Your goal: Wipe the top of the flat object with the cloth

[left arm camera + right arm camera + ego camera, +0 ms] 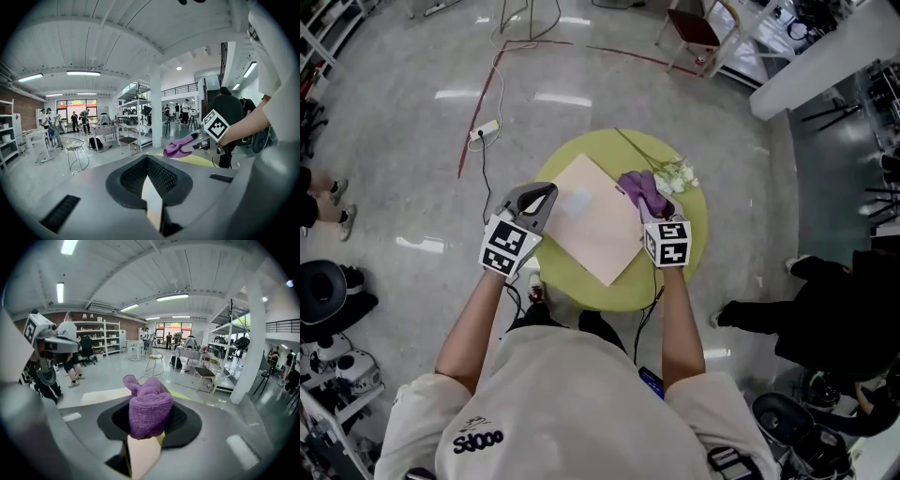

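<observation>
A pale pink flat board (595,225) lies on the round yellow-green table (581,155). My right gripper (654,208) is at the board's right edge, shut on a bunched purple cloth (639,187). The right gripper view shows the cloth (149,409) filling the jaws of that gripper (147,427), with the board (105,395) below. At the board's left edge, my left gripper (546,195) hangs with its jaws together and nothing between them. Its own view shows the left gripper (148,158) with tips meeting, and the cloth (176,148) beyond.
White flowers (675,174) on a long stem lie on the table behind the cloth. A person in black (825,309) crouches to the right. A power strip (485,129) with cables is on the floor at the left, and a chair (694,28) stands further back.
</observation>
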Demonstrator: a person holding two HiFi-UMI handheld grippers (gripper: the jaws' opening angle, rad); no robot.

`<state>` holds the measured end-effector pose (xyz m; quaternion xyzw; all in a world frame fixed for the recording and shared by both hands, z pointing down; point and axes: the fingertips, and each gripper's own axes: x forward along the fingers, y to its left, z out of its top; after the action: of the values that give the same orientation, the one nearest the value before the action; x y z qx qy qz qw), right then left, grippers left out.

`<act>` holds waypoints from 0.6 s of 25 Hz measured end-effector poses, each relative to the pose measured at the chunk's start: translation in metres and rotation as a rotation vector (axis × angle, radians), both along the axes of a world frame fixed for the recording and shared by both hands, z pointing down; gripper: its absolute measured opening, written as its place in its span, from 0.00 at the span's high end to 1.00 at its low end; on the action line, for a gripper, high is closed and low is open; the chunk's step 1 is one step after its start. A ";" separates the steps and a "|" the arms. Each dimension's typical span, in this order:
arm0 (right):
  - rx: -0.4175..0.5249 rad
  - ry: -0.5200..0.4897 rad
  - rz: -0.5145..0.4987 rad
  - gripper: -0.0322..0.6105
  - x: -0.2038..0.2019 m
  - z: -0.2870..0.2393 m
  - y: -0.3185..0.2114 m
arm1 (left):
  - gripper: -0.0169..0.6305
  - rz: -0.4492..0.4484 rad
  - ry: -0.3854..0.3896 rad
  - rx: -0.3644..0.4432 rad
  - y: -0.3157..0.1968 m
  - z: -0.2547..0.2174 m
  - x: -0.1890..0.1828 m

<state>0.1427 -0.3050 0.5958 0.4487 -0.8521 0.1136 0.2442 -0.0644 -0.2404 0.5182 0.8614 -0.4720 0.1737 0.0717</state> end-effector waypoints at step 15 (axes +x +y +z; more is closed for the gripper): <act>0.394 -0.197 -0.026 0.74 -0.014 -0.235 0.015 | 0.97 0.033 0.014 0.260 -0.029 -0.146 -0.005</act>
<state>0.1292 -0.2896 0.3611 0.4636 -0.8833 -0.0150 0.0689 -0.0691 -0.2695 0.3717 0.8721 -0.4760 0.1062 -0.0402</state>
